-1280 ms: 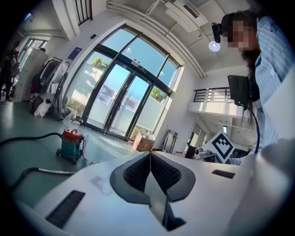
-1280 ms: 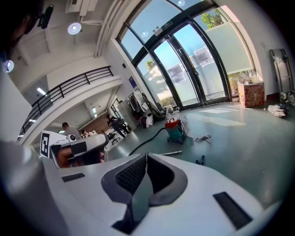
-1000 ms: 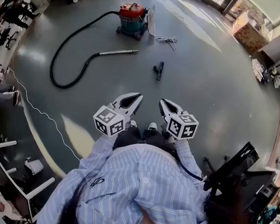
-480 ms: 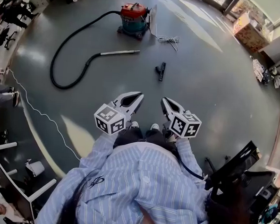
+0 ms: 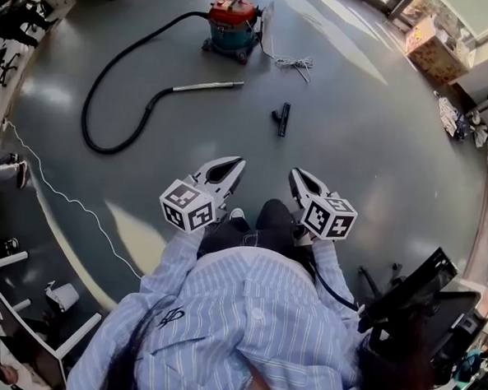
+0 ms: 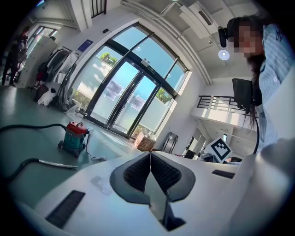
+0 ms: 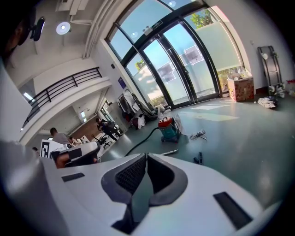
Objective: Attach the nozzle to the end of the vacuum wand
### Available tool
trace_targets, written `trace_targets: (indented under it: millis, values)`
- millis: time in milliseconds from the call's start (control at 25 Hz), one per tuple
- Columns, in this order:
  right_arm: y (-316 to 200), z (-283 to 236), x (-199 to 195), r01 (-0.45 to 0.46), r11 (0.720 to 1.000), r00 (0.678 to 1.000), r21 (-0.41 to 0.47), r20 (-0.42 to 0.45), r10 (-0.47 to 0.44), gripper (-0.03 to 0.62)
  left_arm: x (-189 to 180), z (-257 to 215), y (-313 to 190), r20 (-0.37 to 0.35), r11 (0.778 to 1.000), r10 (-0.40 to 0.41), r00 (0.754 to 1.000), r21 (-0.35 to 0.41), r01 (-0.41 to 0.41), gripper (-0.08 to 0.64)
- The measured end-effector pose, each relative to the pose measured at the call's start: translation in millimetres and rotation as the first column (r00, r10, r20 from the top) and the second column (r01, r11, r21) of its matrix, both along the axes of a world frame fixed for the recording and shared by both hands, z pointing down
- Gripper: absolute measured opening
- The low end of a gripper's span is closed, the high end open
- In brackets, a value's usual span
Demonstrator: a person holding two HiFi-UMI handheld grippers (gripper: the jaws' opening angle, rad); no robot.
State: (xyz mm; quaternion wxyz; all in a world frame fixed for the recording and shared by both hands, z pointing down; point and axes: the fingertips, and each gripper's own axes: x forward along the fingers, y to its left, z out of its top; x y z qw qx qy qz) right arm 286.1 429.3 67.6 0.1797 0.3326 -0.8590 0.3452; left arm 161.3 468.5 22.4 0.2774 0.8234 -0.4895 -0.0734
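A black nozzle (image 5: 282,118) lies on the grey floor ahead of me, also small in the right gripper view (image 7: 199,159). The silver vacuum wand (image 5: 208,86) lies to its left, its open end towards the nozzle, joined to a black hose (image 5: 111,75) that runs to the red and teal vacuum cleaner (image 5: 233,26). The wand (image 6: 57,164) and the vacuum cleaner (image 6: 74,139) show in the left gripper view too. My left gripper (image 5: 237,162) and right gripper (image 5: 295,173) are held in front of my body, well short of the nozzle. Both are shut and hold nothing.
A coiled white power cable (image 5: 293,66) lies right of the vacuum cleaner. A thin white cord (image 5: 70,200) snakes across the floor at left. A white rack (image 5: 22,317) stands at lower left, a black stand (image 5: 411,299) at lower right. Boxes and clutter line the right edge (image 5: 434,49).
I have stepped forward: the nozzle, wand and vacuum cleaner sit slightly nearer. Both grippers have drifted a little forward and apart, still shut.
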Motion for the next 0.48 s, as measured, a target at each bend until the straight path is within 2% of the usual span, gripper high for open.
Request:
trace_targets:
  millis: [120, 280, 480]
  values:
    - [-13, 6, 13, -0.045, 0.999, 0.998, -0.022, -0.033, 0.045, 0.016, -6, 11, -9, 0.003, 1.0, -0.002, 1.0, -0.029, 0.002, 0.006]
    - [-46, 17, 23, -0.095, 0.994, 0.995, -0.054, -0.033, 0.093, 0.015, -13, 25, -36, 0.03, 0.999, -0.001, 1.0, -0.047, 0.002, 0.006]
    - [-112, 32, 10, -0.097, 0.992, 0.995, -0.076, -0.033, 0.095, 0.017, -32, 37, -93, 0.029, 0.997, -0.024, 0.999, -0.067, 0.026, 0.006]
